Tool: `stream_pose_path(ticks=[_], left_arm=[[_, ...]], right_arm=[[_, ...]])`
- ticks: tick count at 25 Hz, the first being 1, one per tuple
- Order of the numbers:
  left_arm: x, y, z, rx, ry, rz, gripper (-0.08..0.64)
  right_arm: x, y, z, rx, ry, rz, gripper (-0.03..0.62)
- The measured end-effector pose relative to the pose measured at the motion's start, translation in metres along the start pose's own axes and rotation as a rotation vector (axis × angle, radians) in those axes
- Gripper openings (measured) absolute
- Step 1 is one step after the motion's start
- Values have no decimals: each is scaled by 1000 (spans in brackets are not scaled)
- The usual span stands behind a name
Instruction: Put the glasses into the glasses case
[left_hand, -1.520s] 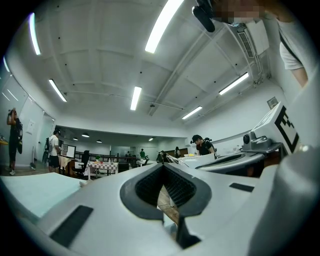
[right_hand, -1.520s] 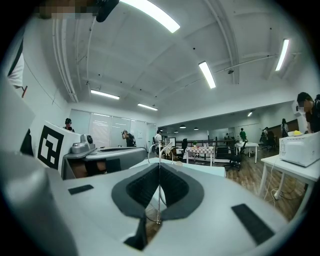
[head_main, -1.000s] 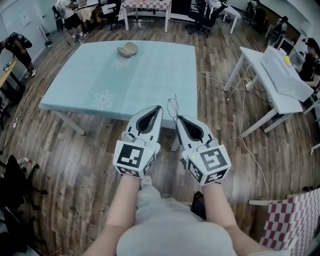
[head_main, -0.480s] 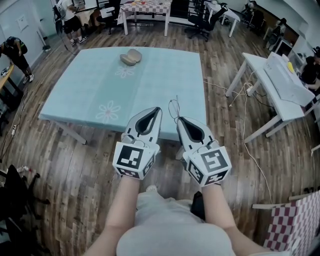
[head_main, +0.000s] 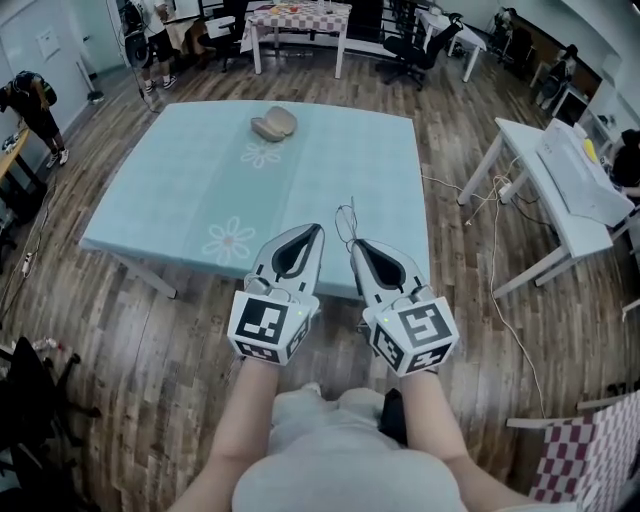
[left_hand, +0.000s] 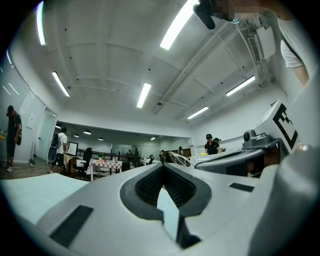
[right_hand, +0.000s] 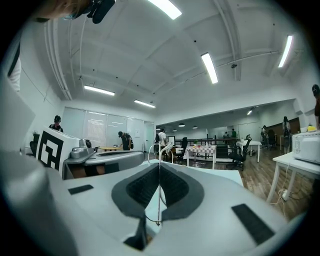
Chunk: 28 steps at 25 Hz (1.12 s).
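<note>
Nearest the person, above the wooden floor (head_main: 150, 330) and just short of the table's near edge, the two grippers point ahead side by side. The right gripper (head_main: 354, 243) has its jaws pressed together on the thin wire-framed glasses (head_main: 346, 218), which stick out forward past the jaw tips. In the right gripper view the wire runs down between the pads, though it is too fine to tell which part of the frame is pinched. The left gripper (head_main: 318, 228) is closed tip to tip with nothing in it.

Beyond them lies the light blue table with white flower prints (head_main: 200, 190). Toward its far edge sits the open tan clamshell glasses case (head_main: 273, 124), well apart from both grippers, ahead and slightly left, its long axis running roughly across the view. The empty left gripper is probably a little nearer to it, so the glasses must travel forward across the table and a little leftward.
</note>
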<state>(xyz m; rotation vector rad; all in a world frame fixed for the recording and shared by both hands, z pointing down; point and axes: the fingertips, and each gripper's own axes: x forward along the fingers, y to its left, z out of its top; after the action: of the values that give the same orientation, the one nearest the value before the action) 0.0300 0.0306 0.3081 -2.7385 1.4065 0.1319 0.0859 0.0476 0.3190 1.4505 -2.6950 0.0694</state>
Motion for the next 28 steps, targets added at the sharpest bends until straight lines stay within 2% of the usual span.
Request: stream_pose_path(ticks=[4,13,23,28], left_arm=[[3,16,-6,-33,9,26,8],[7,34,-17,-51,24,45,8],[36,55,-19,-29,29,55,8],[48,80,-21,-19,35,76,8]], right_arm=[[10,1,-5,2,28,9,11],[31,4,-11,7,51,29,11],[64,-18,-8,6,45,53,11],[92,-25,-5,-1,41,66,11]])
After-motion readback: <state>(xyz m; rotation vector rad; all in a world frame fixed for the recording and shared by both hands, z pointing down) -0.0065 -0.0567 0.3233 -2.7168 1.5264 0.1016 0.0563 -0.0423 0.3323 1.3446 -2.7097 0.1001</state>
